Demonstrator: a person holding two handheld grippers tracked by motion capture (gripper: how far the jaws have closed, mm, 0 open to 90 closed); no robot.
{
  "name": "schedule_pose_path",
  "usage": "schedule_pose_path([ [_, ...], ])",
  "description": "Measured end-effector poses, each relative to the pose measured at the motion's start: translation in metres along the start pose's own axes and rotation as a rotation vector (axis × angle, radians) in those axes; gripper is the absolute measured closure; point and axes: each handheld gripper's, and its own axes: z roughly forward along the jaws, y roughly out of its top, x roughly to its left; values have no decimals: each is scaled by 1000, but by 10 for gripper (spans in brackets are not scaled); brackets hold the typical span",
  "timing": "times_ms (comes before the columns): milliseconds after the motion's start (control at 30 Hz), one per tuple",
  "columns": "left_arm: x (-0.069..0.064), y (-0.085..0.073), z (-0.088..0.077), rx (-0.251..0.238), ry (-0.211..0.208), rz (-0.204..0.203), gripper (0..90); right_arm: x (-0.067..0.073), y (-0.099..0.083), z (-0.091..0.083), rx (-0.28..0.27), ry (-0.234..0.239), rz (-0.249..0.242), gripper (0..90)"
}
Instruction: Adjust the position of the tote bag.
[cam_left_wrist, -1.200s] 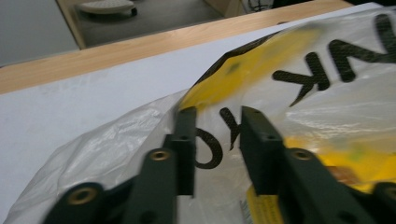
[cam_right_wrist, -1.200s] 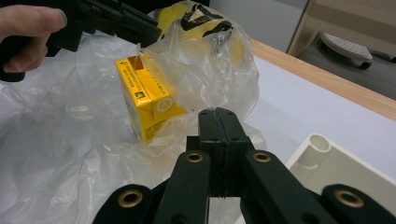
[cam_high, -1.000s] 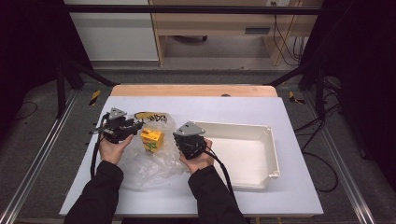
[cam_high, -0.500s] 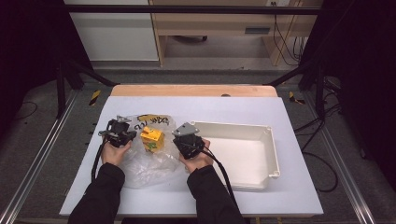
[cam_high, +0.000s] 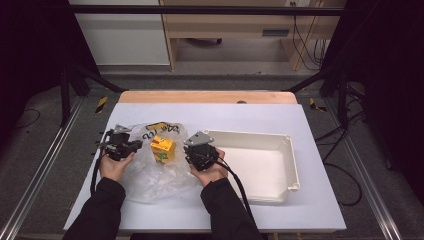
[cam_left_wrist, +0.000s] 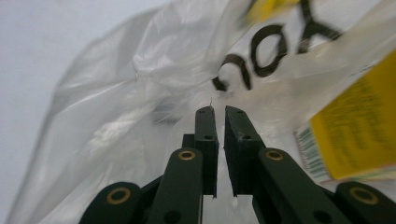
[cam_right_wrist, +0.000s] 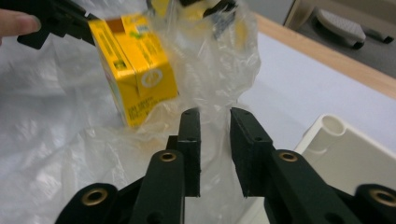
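Left claw lower, gripping bag.

the bag lies on the table at about 8 o'clock from its middle, with the box inside it. the tray sits at 3 o'clock of the bag, just beside it.

Clear plastic bag with yellow carton blocks gap between tongs; white tray hems right side.
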Motion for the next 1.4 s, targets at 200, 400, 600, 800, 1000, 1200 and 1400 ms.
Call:
schedule_pose_path([
  [200,-6,-13,-40,-95,-28,34,845,-6,9,-29,-107,29,59,739],
  [400,-11,-34,-62,-125,-44,32,839,-2,20,-41,-147,23,60,895],
  [600,-13,-47,-62,-111,-52,23,810,10,12,-30,-83,-62,57,900],
  [800,-8,-55,-57,-78,-29,30,793,22,-3,-10,21,-138,61,900],
  [1000,-3,-58,-54,-72,-21,26,770,26,-14,4,68,-123,70,900],
  [1200,2,-52,-68,-131,-7,4,663,32,-16,7,79,-112,55,899],
  [1400,10,-38,-90,-237,75,-21,497,30,-16,7,88,-111,65,897],
])
